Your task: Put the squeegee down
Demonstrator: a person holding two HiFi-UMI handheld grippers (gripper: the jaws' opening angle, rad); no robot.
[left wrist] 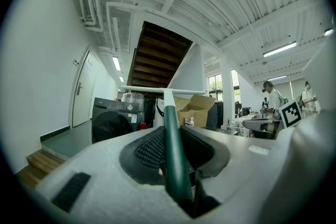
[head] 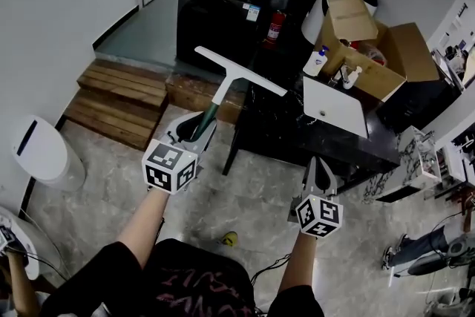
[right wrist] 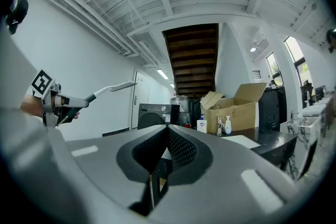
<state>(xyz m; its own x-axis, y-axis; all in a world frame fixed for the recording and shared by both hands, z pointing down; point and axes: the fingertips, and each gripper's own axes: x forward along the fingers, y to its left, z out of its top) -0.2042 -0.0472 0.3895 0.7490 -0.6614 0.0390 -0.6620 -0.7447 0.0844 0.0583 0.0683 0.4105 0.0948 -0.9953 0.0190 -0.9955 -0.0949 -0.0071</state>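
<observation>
Your left gripper (head: 194,131), just off the near left corner of the glossy black bench (head: 282,131), has its jaws clamped on the dark green handle of the white-bladed squeegee (head: 239,73). The squeegee is in the air, with its long blade crosswise above that corner and resting on nothing. Your right gripper (head: 319,173), at the bench's near edge, has its jaws closed on nothing.

You hold the handle only near its end, so the blade may tip or swing in the jaws. If you release too early, it likely drops past the bench's edge to the floor. If you reach too far, the blade may strike the flat white panel (head: 335,106) or the small white bottle (head: 315,61) beside the brown cardboard box (head: 371,41) on the bench.
</observation>
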